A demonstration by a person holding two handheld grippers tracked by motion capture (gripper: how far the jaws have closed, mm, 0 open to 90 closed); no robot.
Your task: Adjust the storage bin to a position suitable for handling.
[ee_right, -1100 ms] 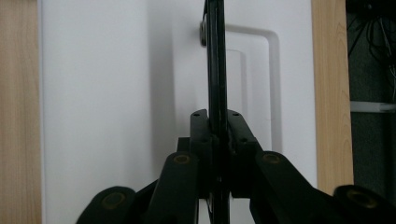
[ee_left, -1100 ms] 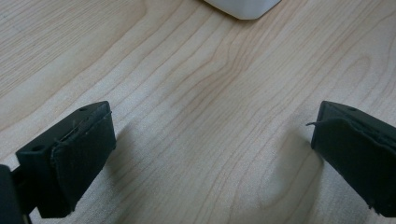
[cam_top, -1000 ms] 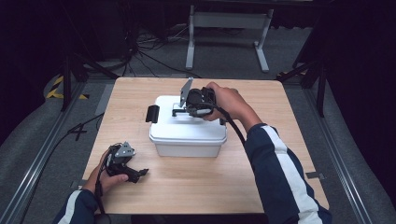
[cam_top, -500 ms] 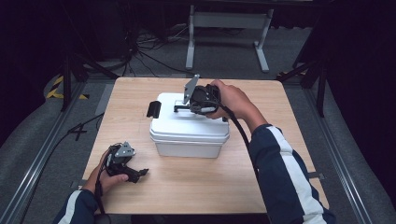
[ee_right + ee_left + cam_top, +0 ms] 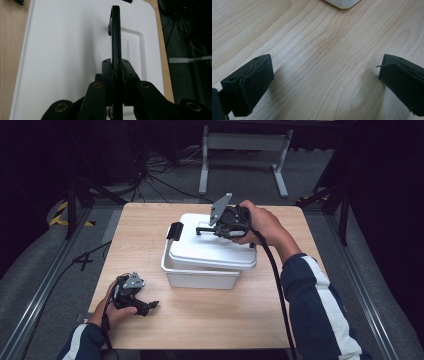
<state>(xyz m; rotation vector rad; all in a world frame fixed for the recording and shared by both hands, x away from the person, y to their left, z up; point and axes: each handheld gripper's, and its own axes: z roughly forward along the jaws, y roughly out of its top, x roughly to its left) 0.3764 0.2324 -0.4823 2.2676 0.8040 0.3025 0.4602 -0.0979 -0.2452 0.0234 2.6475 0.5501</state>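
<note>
- Lid [image 5: 212,249]: a white, smooth, rigid plastic panel with rounded corners and a shallow moulded recess, at the centre of the high view. It sits askew over the white bin [image 5: 197,276], its left edge shifted past the bin's rim; whether it touches the rim all round cannot be told.
- Lid handle [image 5: 115,32]: a thin, black, stiff strap standing on edge along the middle of the right gripper view. It is the natural place to take hold, since the glossy top offers little else to pinch.
- Right gripper [image 5: 201,230]: held above the lid, upper centre of the high view, jaws fully closed and clamped on the handle.
- Left gripper [image 5: 325,80]: jaws spread wide with nothing between them, resting on the table at the lower left of the high view.
- Handling, as judged: the lid looks light and stiff, and will likely swing or tip about a single narrow grip. The slick plastic may slide on the rim.
- Black latch [image 5: 174,231]: on the bin's left end.
- Table [image 5: 150,220]: pale wood grain, matt and flat.
</note>
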